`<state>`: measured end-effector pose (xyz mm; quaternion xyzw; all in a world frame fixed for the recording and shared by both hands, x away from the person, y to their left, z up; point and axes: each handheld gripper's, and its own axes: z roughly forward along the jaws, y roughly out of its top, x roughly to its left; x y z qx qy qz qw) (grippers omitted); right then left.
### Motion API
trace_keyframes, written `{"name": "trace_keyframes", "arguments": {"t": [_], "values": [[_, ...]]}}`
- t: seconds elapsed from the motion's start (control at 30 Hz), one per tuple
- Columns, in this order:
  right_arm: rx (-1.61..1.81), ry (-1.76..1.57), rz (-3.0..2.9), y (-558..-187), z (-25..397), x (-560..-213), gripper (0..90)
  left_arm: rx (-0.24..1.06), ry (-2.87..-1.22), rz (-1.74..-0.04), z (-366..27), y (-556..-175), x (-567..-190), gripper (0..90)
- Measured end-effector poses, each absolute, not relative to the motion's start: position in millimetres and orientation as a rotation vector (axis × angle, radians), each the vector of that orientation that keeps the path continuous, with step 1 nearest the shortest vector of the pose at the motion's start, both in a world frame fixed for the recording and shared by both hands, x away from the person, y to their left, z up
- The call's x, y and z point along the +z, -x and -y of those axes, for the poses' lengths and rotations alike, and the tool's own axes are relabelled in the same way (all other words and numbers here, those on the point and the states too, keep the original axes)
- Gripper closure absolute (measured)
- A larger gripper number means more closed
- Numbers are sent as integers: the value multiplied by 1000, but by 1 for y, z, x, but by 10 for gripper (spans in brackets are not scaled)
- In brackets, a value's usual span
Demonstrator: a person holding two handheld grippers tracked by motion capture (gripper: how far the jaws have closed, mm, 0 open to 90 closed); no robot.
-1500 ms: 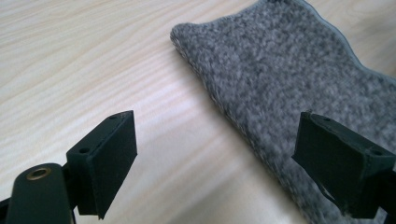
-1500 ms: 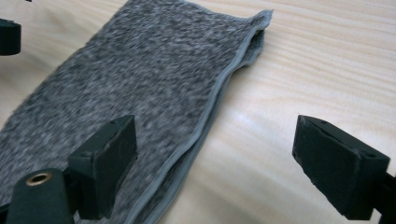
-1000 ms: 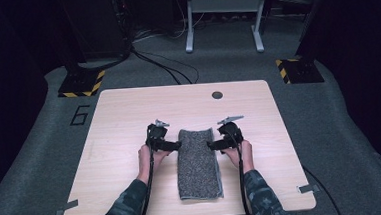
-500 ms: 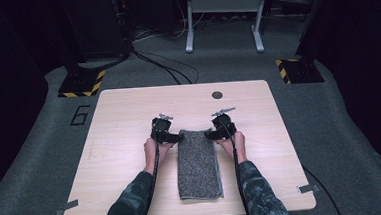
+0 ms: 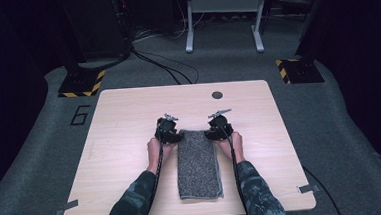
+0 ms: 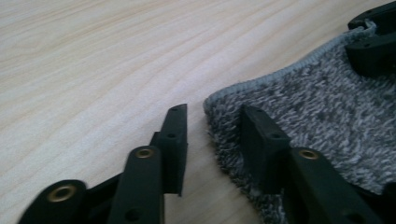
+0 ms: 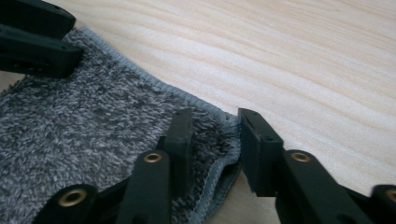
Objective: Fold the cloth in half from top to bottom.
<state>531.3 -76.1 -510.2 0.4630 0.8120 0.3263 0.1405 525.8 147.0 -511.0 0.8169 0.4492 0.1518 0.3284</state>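
My read: corner-grab step. Grey speckled folded towel (image 5: 198,162) at centre of pale wooden desk (image 5: 120,137). Left gripper (image 6: 212,135), right gripper (image 7: 212,140): jaws apart, straddling far corners. Next: close both, probably lift.
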Motion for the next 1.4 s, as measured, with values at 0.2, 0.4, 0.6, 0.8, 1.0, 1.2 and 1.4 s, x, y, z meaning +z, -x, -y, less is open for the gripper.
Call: {"name": "trace_keyframes", "arguments": {"t": [0.2,0.4,0.6,0.8,1.0,1.2,1.4], "values": [[958,-1322,-2346,-528,73,-511,782,405,-2147,-1145,-142,-521,-512,812],[966,-1346,-2329,-525,71,-512,815,407,-2139,-1151,-143,-519,-512,852],[967,-1342,-2314,-524,71,-512,828,414,-2129,-1157,-144,-518,-513,859],[995,-1335,-2295,-524,69,-511,834,425,-2118,-1170,-150,-516,-512,862],[1018,-1292,-2279,-524,65,-504,834,457,-2083,-1167,-155,-516,-506,862],[1042,-1278,-2250,-523,65,-494,833,487,-2066,-1144,-156,-516,-497,862],[1064,-1209,-2216,-521,67,-482,832,520,-2028,-1133,-156,-517,-487,862]]}}
